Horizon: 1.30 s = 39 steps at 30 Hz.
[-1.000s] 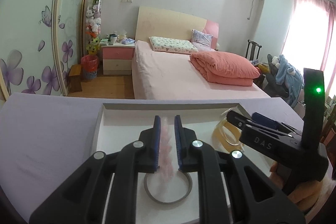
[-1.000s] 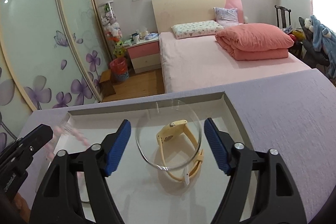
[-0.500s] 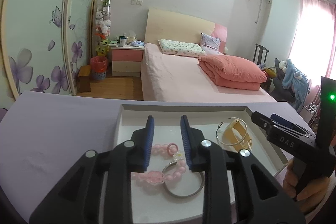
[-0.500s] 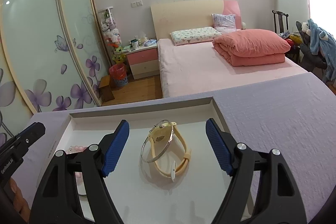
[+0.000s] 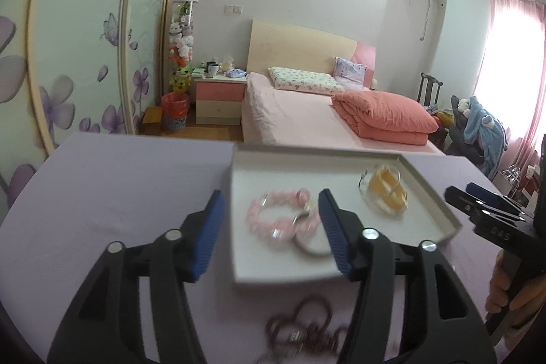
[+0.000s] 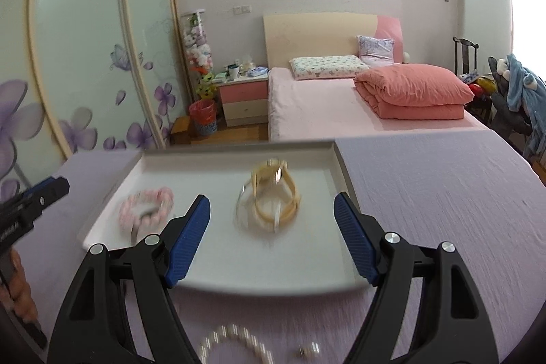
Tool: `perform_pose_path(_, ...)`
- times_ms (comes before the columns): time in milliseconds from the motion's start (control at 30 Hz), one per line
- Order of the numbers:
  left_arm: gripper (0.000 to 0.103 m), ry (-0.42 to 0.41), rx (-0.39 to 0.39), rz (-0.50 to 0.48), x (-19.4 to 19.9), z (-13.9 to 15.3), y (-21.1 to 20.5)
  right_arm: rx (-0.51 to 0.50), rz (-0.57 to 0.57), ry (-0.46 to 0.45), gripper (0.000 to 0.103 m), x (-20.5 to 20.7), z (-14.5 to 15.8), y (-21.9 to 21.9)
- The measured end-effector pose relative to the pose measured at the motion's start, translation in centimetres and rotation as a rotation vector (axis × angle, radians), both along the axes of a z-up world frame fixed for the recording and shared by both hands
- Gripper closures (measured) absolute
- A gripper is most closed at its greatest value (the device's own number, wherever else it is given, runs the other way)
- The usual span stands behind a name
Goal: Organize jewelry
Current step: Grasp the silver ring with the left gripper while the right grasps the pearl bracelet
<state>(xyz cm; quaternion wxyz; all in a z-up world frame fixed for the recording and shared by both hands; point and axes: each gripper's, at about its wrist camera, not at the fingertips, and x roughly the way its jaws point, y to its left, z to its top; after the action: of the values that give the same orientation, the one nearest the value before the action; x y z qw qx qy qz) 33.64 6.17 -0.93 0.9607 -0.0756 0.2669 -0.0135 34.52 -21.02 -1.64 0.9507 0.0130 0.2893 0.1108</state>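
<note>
Now pink bead bracelet (image 5: 281, 217) lies in white tray (image 5: 428, 193) on a metal bangle, yellow watch (image 6: 274, 198) (blurred) beside it. Left gripper (image 5: 269, 220) has just been opening, nothing between its jaws; right gripper (image 6: 273, 234) wide, empty.

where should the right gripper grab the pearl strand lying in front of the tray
Take the pearl strand across one run of beads near the top of its loop, coming from above. It lies flat and loose on the purple cloth, so only a thin line of beads offers a grip. The right gripper is open and empty above it.
</note>
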Motion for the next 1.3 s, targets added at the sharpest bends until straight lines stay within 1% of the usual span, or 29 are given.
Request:
perform_pose_path(33, 0.041, 0.006, 0.001, 0.002, -1.0, -0.3, 0.3, -0.002, 0.005, 0.008, 0.029, -0.6, -0.3, -0.2)
perform_pose_path(200, 0.036, 0.024, 0.017, 0.023, -5.2, -1.6, 1.1, 0.005, 0.012, 0.065, 0.029, -3.7, -2.0, -1.5)
perform_pose_path(267, 0.033, 0.029, 0.010, 0.028, -6.7, -2.0, 1.2, 0.008, 0.015, 0.085, 0.030, -4.4, -2.4, -1.7)
perform_pose_path(300, 0.031, 0.032, 0.003, 0.034, -7.5, -2.1, 1.4, 0.005, 0.017, 0.099, 0.030, -4.8, -2.7, -1.8)
perform_pose_path(367, 0.029, 0.039, -0.004, 0.043, -8.8, -2.6, 1.4, -0.006, 0.022, 0.129, 0.033, -5.2, -3.2, -1.6)
perform_pose_path(433, 0.028, 0.053, -0.008, 0.047, -9.7, -2.9, 1.4, -0.028, 0.031, 0.171, 0.040, -5.5, -4.1, -1.3)
perform_pose_path(533, 0.027, 0.083, -0.016, 0.038, -10.2, -3.7, 1.3, -0.051, 0.045, 0.233, 0.050, -5.6, -5.2, -0.8)
perform_pose_path(633, 0.027, 0.123, -0.022, 0.034, -10.4, -4.3, 1.0, -0.057, 0.037, 0.260, 0.057, -5.2, -5.5, -0.5)
perform_pose_path(667, 0.027, 0.124, -0.028, 0.036, -10.4, -4.4, 1.0, -0.063, 0.034, 0.267, 0.058, -5.1, -5.7, -0.4)
perform_pose_path(700, 0.027, 0.127, -0.030, 0.034, -10.5, -4.5, 0.8, -0.067, 0.035, 0.278, 0.062, -5.0, -5.9, -0.3)
perform_pose_path(733, 0.027, 0.131, -0.026, 0.033, -10.5, -4.6, 0.7, -0.069, 0.034, 0.295, 0.064, -4.8, -6.1, -0.2)
perform_pose_path(800, 0.027, 0.138, -0.018, 0.031, -10.4, -4.6, 0.6, -0.097, 0.031, 0.294, 0.067, -4.8, -6.3, 0.2)
perform_pose_path(867, 0.027, 0.140, -0.018, 0.030, -10.2, -4.5, 0.5, -0.129, 0.028, 0.286, 0.078, -4.9, -6.4, 0.5)
perform_pose_path(900, 0.027, 0.141, -0.018, 0.030, -10.2, -4.5, 0.5, -0.134, 0.033, 0.286, 0.090, -5.1, -6.4, 0.5)
perform_pose_path(933, 0.027, 0.142, -0.018, 0.030, -10.1, -4.5, 0.4, -0.153, 0.031, 0.280, 0.092, -5.3, -6.4, 0.6)
perform_pose_path(1067, 0.027, 0.149, -0.012, 0.020, -10.1, -4.5, 0.3, -0.165, 0.011, 0.278, 0.092, -6.2, -6.3, -0.5)
perform_pose_path(1300, 0.027, 0.215, 0.018, -0.005, -8.9, -5.1, -0.9, -0.125, -0.088, 0.292, 0.092, -6.8, -6.3, -3.9)
